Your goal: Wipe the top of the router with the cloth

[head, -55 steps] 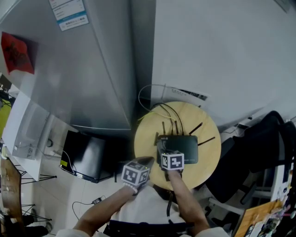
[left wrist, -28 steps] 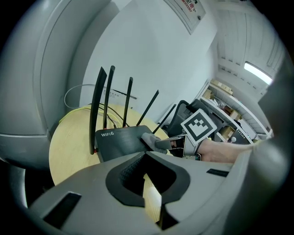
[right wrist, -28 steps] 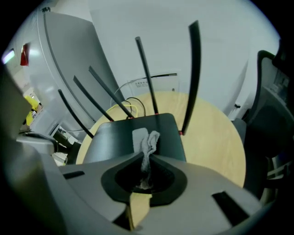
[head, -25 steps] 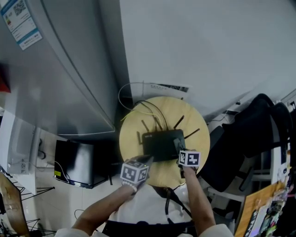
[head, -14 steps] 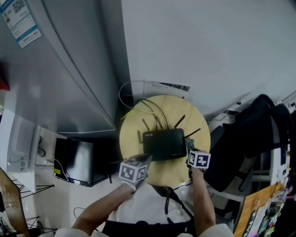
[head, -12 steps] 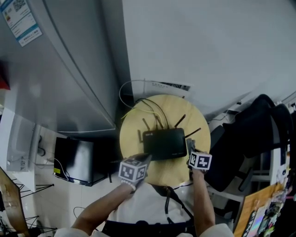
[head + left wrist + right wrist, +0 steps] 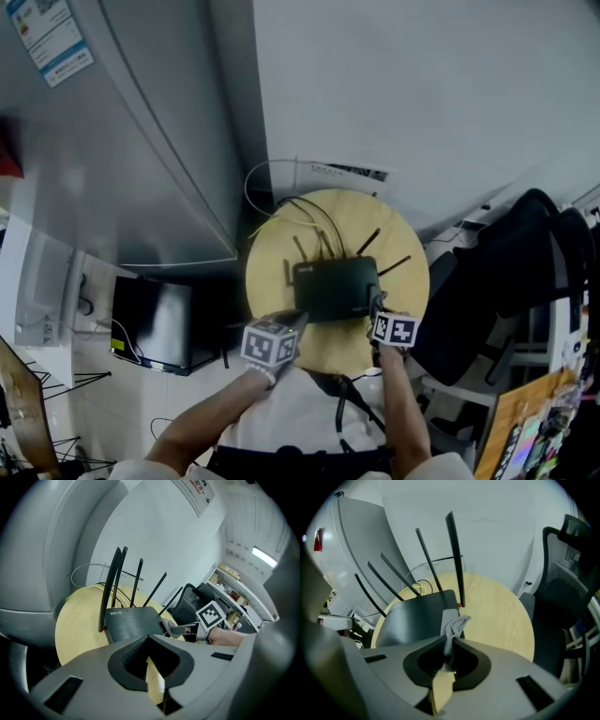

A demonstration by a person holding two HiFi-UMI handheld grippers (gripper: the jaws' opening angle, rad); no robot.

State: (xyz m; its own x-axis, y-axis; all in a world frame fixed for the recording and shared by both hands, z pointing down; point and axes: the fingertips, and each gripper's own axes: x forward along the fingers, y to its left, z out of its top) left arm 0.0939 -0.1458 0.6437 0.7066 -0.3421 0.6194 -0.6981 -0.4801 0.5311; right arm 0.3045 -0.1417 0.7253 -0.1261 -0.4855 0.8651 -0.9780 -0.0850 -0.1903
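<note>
Head view: router (image 7: 336,289) sits on the round wooden table (image 7: 412,246), antennas and cables (image 7: 314,220) on the wall side. Right gripper (image 7: 377,306) is at the router's near right corner. Left gripper (image 7: 296,322) is at the near left edge – can't tell if it touches.

Left gripper view: jaws pressed together, nothing between them, only a sliver of tabletop showing below the tips. Router top is just ahead, with the antennas (image 7: 112,585) upright. The right gripper comes in from the right with a bit of grey cloth (image 7: 169,626) at its tip, on the router's edge.

Right gripper view: jaws pinching the cloth – a bunched grey strip sticks out past the tips and lies on the router's top at its right near edge, beside the base of the tallest antenna. Bare table lies to the right, with a dark chair (image 7: 569,573) beyond it.
</note>
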